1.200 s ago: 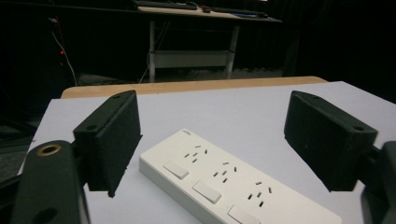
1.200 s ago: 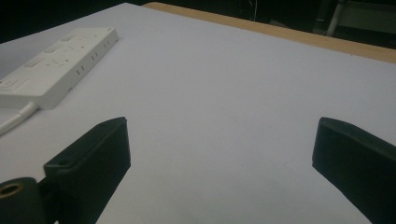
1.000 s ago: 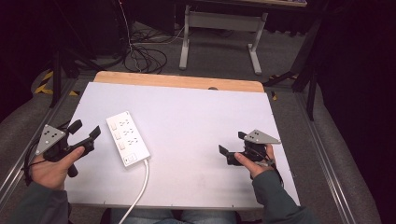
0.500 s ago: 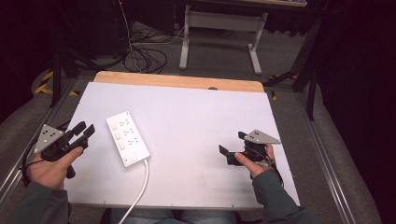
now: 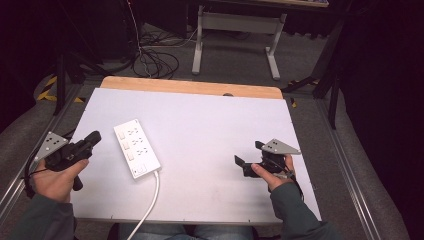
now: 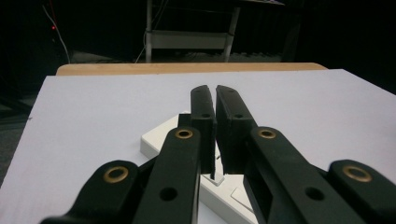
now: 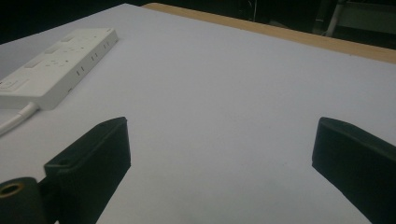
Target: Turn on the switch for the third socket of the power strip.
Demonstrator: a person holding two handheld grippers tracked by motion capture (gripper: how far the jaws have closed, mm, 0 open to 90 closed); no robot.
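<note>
A white power strip (image 5: 136,148) with 3 socket rows and a white cable lies left of centre on the table (image 5: 215,120). The left gripper (image 5: 93,137), just beside it, has just closed on nothing; the right gripper (image 5: 248,158) stands wide, well apart.

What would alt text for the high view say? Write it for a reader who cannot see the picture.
A person's two hands each hold a black two-jaw gripper over a white table. The left gripper, jaws shut on nothing, sits just left of a white power strip; the right gripper rests open near the table's right edge. The strip's cord runs off the near edge.
</note>
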